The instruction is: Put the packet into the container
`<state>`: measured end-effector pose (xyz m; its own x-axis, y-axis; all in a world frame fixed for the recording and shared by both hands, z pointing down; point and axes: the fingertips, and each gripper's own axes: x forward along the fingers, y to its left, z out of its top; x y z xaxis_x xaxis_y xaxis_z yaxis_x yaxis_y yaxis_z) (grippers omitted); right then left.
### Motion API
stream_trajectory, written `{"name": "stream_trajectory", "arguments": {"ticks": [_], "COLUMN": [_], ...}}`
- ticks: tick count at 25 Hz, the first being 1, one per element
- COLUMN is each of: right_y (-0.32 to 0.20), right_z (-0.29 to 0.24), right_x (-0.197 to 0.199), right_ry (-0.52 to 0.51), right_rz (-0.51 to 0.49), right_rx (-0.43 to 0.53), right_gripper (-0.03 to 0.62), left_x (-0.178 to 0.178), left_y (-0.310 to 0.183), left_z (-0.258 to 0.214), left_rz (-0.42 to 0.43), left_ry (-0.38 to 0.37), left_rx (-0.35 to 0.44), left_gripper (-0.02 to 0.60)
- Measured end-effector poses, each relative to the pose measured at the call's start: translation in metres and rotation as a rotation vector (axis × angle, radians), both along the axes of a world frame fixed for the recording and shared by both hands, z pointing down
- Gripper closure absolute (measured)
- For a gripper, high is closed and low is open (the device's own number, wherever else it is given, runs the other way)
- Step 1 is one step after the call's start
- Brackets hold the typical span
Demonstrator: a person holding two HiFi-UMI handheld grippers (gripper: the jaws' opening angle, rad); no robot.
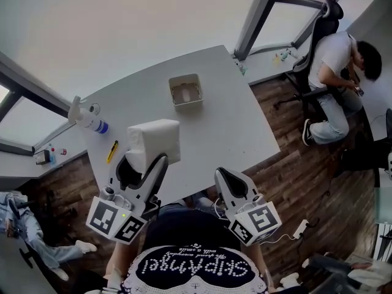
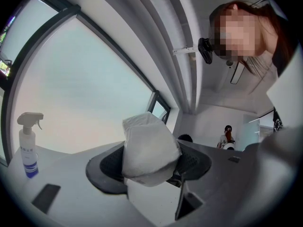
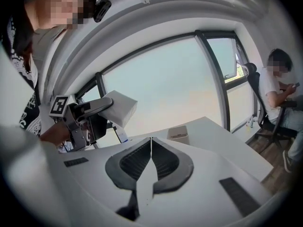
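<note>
Packet (image 2: 149, 148): white, soft, puffy | left gripper (image 2: 150, 167) pinching it | right gripper (image 3: 151, 163) pressed together

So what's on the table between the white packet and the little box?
Nothing. In the head view, only bare table shows between the packet, held up in the left gripper, and the container.
</note>
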<state>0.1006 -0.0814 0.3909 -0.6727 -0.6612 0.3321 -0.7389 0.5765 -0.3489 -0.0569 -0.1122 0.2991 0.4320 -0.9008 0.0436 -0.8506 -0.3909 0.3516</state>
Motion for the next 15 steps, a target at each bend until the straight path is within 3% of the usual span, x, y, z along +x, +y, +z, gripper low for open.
{"name": "stream_trajectory", "arguments": {"ticks": [9,15], "right_y": [-0.019,-0.022], "right_z": [0.007,0.015], "right_x": [-0.008,-0.003], "right_ry": [0.028,0.047], "right_rz": [-0.181,-0.225], "right_rx": [-0.022,-0.04], "right_gripper": [0.577,0.579], "left_x": [0.009,0.011], "left_y": [0.0,0.006], "left_z": [0.0,0.003], "left_rz": [-0.083,-0.138], "left_ry": [-0.007,0.002], "left_rx": [0.011,0.007], "left_gripper": [0.293,0.293]}}
